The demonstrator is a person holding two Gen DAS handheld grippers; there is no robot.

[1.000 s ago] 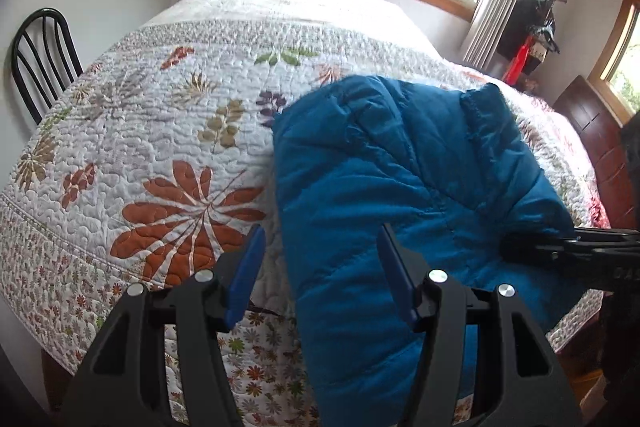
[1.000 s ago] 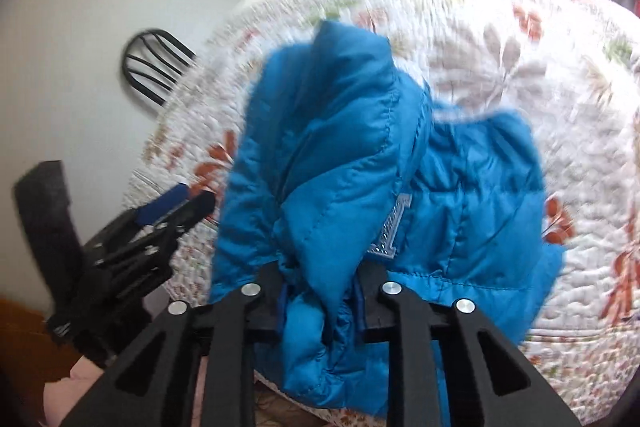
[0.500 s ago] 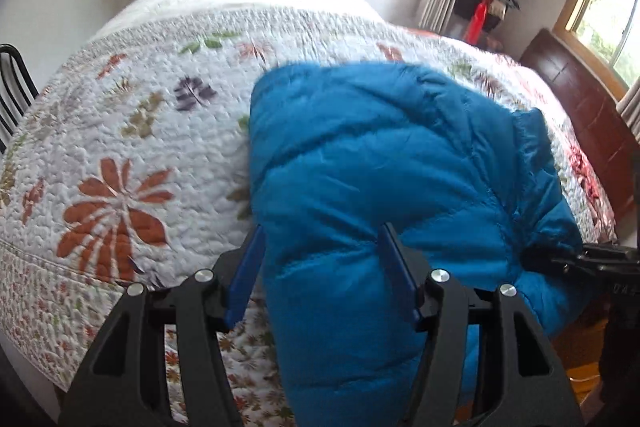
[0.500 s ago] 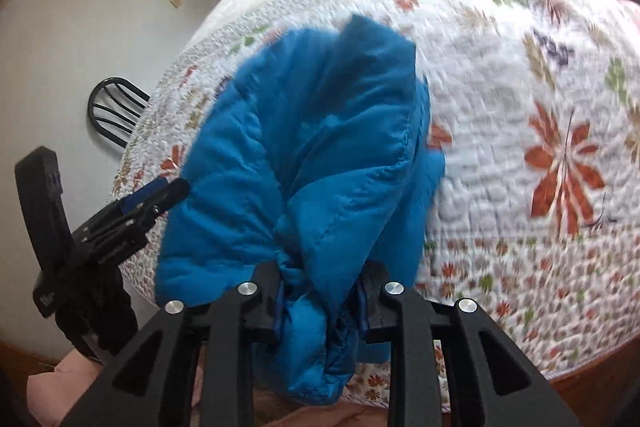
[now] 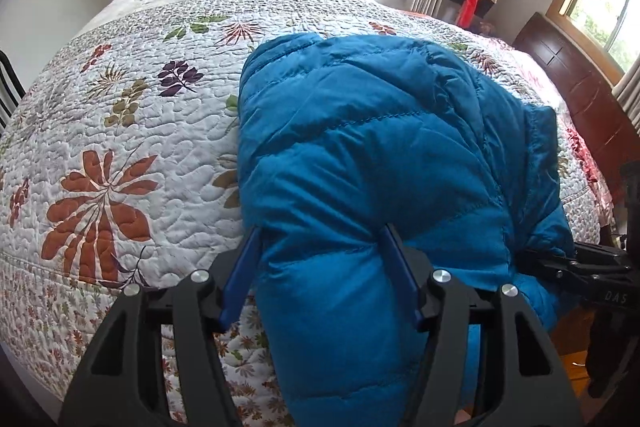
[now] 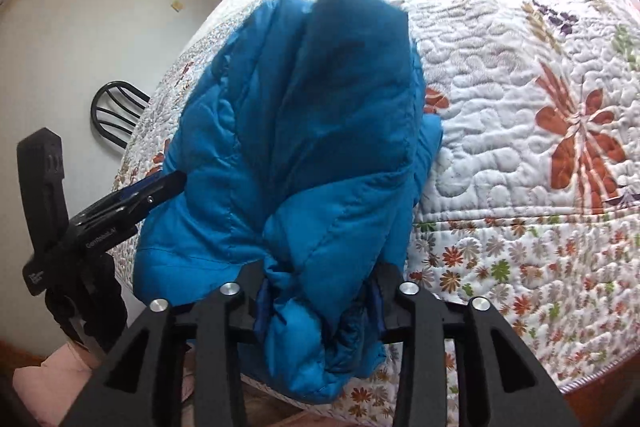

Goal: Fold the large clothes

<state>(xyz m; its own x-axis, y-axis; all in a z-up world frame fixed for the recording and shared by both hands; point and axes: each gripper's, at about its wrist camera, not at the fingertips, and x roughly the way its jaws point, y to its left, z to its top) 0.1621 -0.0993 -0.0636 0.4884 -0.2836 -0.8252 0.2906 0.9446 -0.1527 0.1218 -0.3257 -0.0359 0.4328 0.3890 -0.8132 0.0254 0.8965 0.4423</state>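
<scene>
Blue puffer jacket (image 5: 360, 155) draped over quilted bed (image 5: 120, 131) edge | left tongs (image 5: 320, 259) pinching its bulky fold; right tongs (image 6: 320, 291), jaws just widening, jacket hem bunched between them

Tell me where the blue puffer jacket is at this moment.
The blue puffer jacket lies bunched on the floral quilt at the bed's near edge, its lower end hanging over. It sits between the fingers of the left gripper and the right gripper.

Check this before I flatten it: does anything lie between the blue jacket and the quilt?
Nothing visible does. The blue jacket rests directly on the quilt, its near end between the fingers of both tools.
</scene>
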